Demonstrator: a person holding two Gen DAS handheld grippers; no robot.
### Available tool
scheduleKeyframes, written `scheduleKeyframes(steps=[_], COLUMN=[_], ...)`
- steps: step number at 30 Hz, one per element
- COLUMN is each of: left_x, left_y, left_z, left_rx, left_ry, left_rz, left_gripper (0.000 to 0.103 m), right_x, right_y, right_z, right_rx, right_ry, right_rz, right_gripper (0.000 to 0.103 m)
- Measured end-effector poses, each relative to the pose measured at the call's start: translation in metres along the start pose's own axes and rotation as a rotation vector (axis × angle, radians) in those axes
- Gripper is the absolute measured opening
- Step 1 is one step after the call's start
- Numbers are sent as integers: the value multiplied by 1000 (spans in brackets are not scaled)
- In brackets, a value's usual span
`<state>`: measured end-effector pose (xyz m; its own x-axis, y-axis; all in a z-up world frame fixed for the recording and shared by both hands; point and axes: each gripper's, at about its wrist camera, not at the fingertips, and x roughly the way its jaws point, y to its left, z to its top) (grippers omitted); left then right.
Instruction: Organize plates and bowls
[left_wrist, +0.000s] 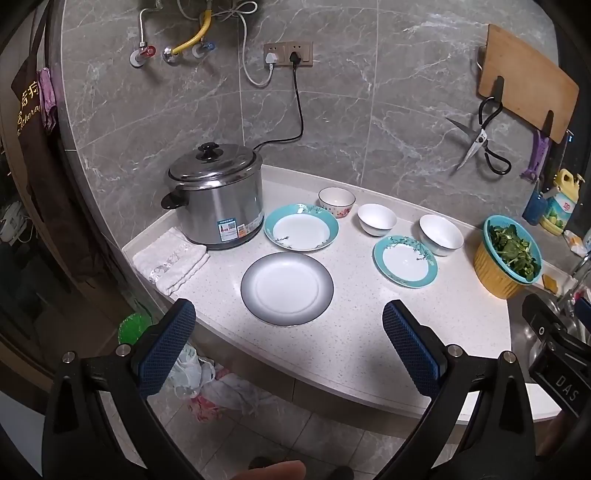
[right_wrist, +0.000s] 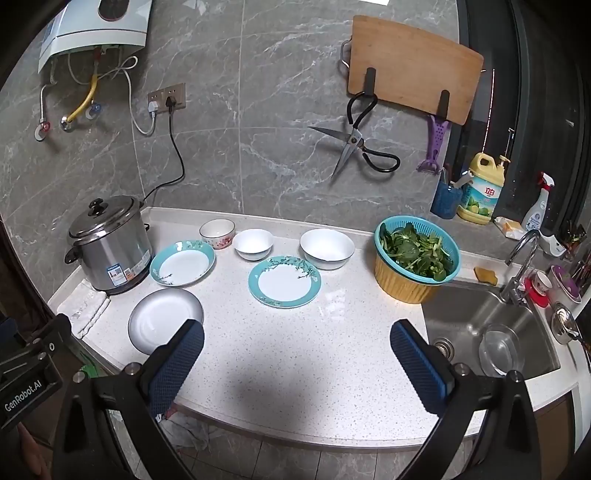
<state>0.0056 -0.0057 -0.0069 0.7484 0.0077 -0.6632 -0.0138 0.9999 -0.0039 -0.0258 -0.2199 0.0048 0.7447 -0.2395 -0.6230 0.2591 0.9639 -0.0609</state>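
On the white counter (left_wrist: 354, 332) lie a grey-rimmed plate (left_wrist: 287, 288) (right_wrist: 166, 319), a teal-rimmed plate (left_wrist: 301, 232) (right_wrist: 183, 263) beside the cooker, and a second teal-rimmed plate (left_wrist: 405, 260) (right_wrist: 284, 281) further right. Behind them stand a flowered bowl (left_wrist: 337, 201) (right_wrist: 217, 233), a small white bowl (left_wrist: 376, 219) (right_wrist: 253, 244) and a larger white bowl (left_wrist: 441, 235) (right_wrist: 327, 248). My left gripper (left_wrist: 290, 314) hangs open over the counter's front edge, just short of the grey-rimmed plate. My right gripper (right_wrist: 297, 334) is open too, above bare counter, nothing between its fingers.
A steel rice cooker (left_wrist: 216, 199) (right_wrist: 110, 243) stands at the left with a folded towel (left_wrist: 170, 259) in front. A basket of greens (left_wrist: 508, 254) (right_wrist: 416, 258) sits by the sink (right_wrist: 491, 332). Scissors (right_wrist: 354, 147) and a cutting board (right_wrist: 413, 70) hang on the wall.
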Motion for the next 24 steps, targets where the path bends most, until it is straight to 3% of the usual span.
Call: scheduleKeyframes(steps=[24], left_x=[3], left_y=[1], left_z=[0], left_rx=[-2], left_ry=[2], left_rz=[-1], left_gripper=[103], right_x=[1], right_y=[0], right_z=[0], right_rx=[-1], right_ry=[1], right_rz=[0], right_gripper=[103])
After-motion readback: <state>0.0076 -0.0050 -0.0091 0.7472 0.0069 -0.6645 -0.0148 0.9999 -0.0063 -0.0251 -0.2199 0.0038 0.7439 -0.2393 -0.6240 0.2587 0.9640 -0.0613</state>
